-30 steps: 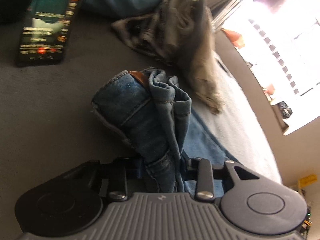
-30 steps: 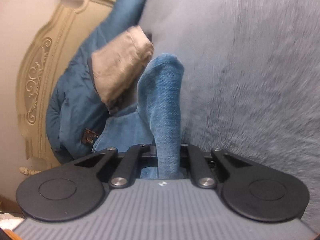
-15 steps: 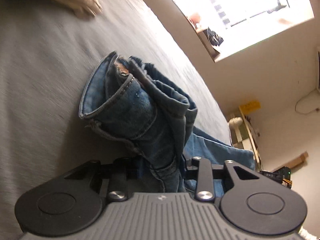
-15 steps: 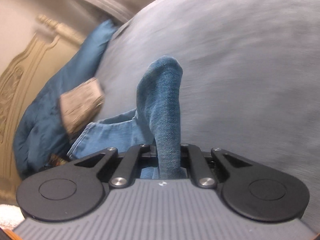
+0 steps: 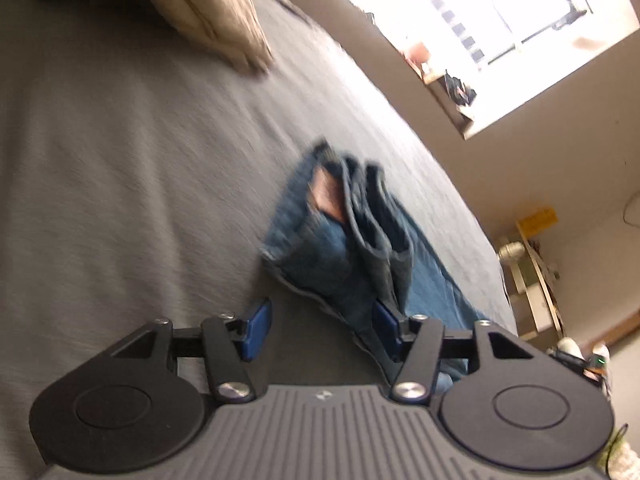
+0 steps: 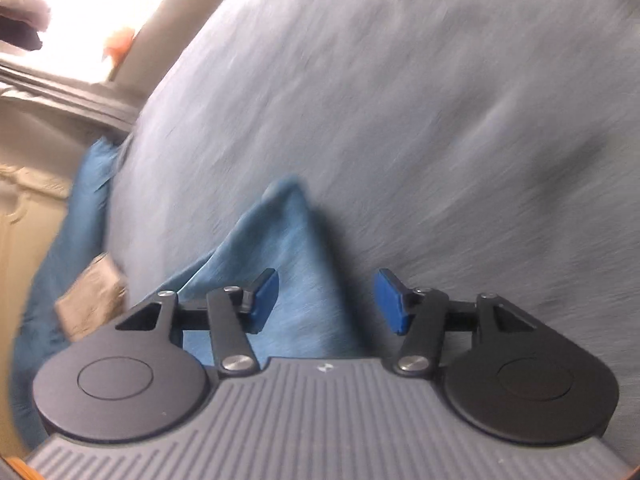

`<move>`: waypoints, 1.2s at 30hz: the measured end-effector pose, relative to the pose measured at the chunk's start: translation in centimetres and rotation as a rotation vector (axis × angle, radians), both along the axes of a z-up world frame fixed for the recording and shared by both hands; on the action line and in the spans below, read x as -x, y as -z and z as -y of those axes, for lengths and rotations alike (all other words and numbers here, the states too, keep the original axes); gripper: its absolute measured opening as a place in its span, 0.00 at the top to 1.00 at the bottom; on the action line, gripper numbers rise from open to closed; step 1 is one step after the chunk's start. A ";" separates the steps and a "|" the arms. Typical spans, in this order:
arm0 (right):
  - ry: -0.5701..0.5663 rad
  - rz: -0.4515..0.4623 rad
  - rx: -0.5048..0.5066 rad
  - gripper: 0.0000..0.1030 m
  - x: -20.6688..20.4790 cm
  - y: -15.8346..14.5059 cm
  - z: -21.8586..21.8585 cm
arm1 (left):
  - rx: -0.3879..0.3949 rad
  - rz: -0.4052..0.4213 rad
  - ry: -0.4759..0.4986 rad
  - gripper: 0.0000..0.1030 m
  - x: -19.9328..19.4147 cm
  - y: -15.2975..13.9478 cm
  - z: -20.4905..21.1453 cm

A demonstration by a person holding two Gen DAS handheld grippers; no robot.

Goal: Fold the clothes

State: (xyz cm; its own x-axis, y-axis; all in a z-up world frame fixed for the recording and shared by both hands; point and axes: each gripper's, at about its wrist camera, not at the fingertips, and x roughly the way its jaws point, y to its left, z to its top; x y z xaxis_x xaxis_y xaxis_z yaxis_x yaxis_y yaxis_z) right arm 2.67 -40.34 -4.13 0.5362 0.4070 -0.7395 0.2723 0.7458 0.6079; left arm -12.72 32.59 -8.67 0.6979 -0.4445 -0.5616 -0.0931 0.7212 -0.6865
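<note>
Jeans (image 5: 344, 240) lie released between both opening hand-held grippers, tilted downward

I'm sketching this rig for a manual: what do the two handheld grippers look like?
Both look alike. The left gripper and right gripper each have a grey ribbed body with a small pale logo, two black rounded side plates with circular insets, black linkage bars on silver screws, and blue pads on the fingers. No cables, hands or sleeves show.

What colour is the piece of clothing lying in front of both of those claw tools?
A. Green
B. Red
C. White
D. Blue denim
D: the jeans on the grey bedcover are blue denim, lying loose ahead of the opening left gripper and right gripper.
</note>
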 end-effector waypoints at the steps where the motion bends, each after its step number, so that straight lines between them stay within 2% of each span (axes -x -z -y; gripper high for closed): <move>1: -0.013 0.035 0.043 0.48 0.2 -1.1 -0.7 | -0.018 0.016 -0.021 0.46 0.9 -0.8 -0.8; 3: -0.051 0.106 0.123 0.48 0.7 -3.4 -2.4 | -0.074 0.070 -0.039 0.46 2.4 -2.3 -1.9; 4: -0.110 0.148 0.149 0.49 0.7 -4.4 -4.4 | -0.108 0.094 -0.042 0.46 2.8 -3.0 -2.2; 7: -0.355 0.283 0.222 0.51 0.8 -6.8 -13.0 | -0.150 0.132 -0.026 0.52 2.9 -4.6 -3.0; 10: -0.632 0.422 0.270 0.52 1.4 -8.4 -22.6 | -0.144 0.150 0.010 0.57 2.2 -5.1 -2.4; 14: -0.905 0.517 0.255 0.53 2.0 -8.3 -33.9 | -0.149 0.128 0.048 0.65 0.5 -5.0 0.0; 18: -1.076 0.589 0.376 0.54 2.6 -6.9 -41.5 | -0.124 0.090 0.048 0.72 -0.9 -4.0 1.5; 22: -1.176 0.602 0.465 0.59 2.5 -4.8 -44.9 | -0.080 0.074 0.040 0.76 -1.7 -3.3 1.9; 24: -1.199 0.604 0.510 0.67 2.8 -4.0 -45.6 | -0.068 0.065 0.043 0.77 -1.7 -2.9 1.6; 25: -1.198 0.600 0.513 0.80 2.8 -3.8 -45.7 | -0.066 0.061 0.043 0.79 -1.6 -2.7 1.4; 26: -1.197 0.596 0.516 0.85 2.7 -3.6 -45.8 | -0.061 0.058 0.042 0.80 -1.8 -2.4 1.6; 29: -1.155 0.600 0.488 0.94 2.3 -3.3 -46.0 | -0.031 0.050 0.036 0.80 -2.9 -1.6 2.6; 33: -1.072 0.616 0.427 0.96 1.9 -4.1 -45.5 | -0.018 0.057 0.037 0.82 -4.6 -1.2 4.5; 36: -1.072 0.648 0.420 0.96 2.2 -4.9 -45.6 | -0.006 0.058 0.035 0.83 -5.1 -1.1 4.7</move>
State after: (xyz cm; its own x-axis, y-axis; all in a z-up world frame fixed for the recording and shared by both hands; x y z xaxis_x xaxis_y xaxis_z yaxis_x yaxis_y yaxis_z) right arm 0.43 5.27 0.76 0.3959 0.6530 -0.6457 -0.8181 0.5702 0.0750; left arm -7.64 27.88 -7.61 0.7136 -0.4656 -0.5235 -0.0281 0.7276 -0.6854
